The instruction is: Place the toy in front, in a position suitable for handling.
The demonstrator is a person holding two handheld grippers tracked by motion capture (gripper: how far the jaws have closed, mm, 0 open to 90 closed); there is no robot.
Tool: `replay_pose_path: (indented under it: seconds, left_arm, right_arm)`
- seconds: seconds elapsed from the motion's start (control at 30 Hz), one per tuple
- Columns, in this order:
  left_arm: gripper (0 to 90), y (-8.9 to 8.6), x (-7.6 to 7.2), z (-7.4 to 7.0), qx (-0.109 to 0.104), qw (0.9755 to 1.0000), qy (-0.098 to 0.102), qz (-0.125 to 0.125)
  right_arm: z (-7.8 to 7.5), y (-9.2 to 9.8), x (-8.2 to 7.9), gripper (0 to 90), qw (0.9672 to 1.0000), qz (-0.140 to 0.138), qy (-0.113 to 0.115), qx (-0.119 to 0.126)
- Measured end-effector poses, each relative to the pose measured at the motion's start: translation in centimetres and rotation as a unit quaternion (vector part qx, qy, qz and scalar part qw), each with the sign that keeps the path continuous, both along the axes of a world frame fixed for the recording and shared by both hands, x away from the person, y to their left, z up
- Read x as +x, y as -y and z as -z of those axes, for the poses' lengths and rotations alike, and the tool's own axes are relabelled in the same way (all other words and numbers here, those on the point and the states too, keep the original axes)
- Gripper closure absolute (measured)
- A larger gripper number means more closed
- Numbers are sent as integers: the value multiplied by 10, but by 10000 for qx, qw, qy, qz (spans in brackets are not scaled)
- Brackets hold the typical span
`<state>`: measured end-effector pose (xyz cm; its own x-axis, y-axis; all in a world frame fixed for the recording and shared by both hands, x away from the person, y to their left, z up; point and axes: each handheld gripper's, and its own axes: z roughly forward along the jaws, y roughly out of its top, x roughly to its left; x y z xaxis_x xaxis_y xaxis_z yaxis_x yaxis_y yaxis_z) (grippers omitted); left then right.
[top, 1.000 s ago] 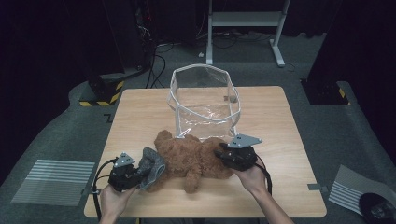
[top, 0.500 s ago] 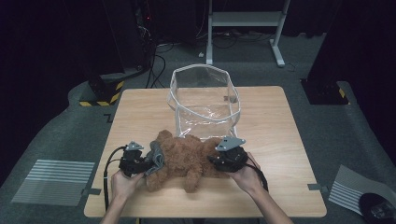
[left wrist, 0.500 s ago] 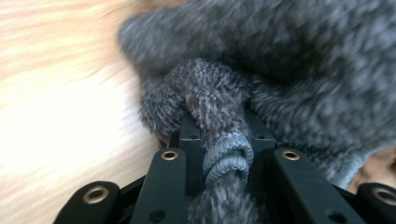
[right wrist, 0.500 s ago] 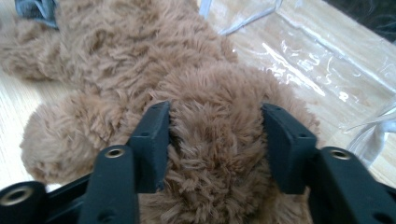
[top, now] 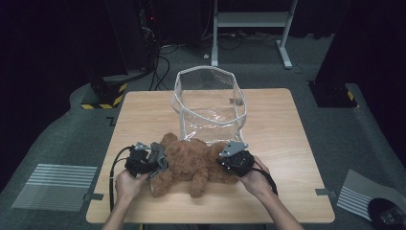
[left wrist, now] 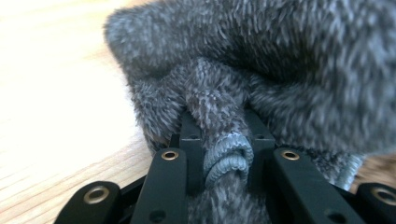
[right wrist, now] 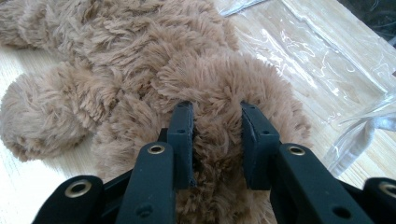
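Observation:
A brown teddy bear [top: 194,163] lies on the wooden table [top: 287,143] near its front edge, with a grey knitted garment [top: 159,162] at its left end. My left gripper [top: 149,164] is shut on a fold of that grey garment [left wrist: 261,70], which bunches between the jaws of the left gripper [left wrist: 224,126]. My right gripper [top: 224,163] is at the bear's right end. Its jaws have just been closing, and the pads of the right gripper [right wrist: 217,116] pinch a tuft of the bear's brown fur [right wrist: 140,46].
A clear plastic bag [top: 210,100] stands open-topped just behind the bear, mid-table, and its crinkled wall [right wrist: 327,56] lies close beyond my right gripper. Bare wood runs along both sides. A white stand and cables are on the floor behind the table.
My left gripper has slid right, up against the bear's grey end. My right gripper has stayed at the bear's right end, tilted, and its jaws have narrowed on the fur.

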<state>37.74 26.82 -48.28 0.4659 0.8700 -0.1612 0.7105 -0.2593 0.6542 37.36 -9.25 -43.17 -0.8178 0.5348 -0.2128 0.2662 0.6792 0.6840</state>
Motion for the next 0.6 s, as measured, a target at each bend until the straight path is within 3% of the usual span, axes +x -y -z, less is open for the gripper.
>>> replay_pose_path:
  seconds: [0.03, 0.07, 0.2, 0.3, 0.33, 0.4, 0.47, 0.5, 0.53, 0.6]
  left_arm:
    - [747, -1, -3, -4, -233, 9996, 117, 82]
    - [747, 0, -4, -7, -293, 9994, 169, 122]
    - [747, 14, 5, 1, -20, 9996, -42, 291]
    - [747, 31, 18, 14, 427, 9973, -400, 440]
    - [748, 37, 20, 16, 650, 9956, -429, 521]
    - [750, 42, 20, 12, 900, 9934, -444, 562]
    - [750, 41, 16, 8, 1238, 9894, -436, 619]
    - [749, 37, 12, 6, 1278, 9891, -419, 599]
    - [749, 32, 7, 3, 1155, 9910, -395, 554]
    - [749, 17, -6, -4, 741, 9957, -290, 474]
  right_arm:
    - [0, 0, 0, 687, 10000, -6, 7, -7]
    - [0, 0, 0, 687, 10000, -2, 6, -1]
    - [0, 0, 0, 685, 10000, -4, -10, 22]
    - [0, 1, 1, 683, 10000, 1, -42, 65]
    - [0, 2, 1, 683, 10000, -7, -48, 64]
    - [0, 2, 0, 681, 10000, 15, -49, 72]
    - [-1, 2, 0, 680, 10000, 18, -54, 68]
    - [-1, 2, 0, 680, 10000, 19, -59, 59]
    - [-1, 2, 0, 679, 10000, 26, -62, 56]
    - [-1, 2, 0, 679, 10000, 44, -46, 75]
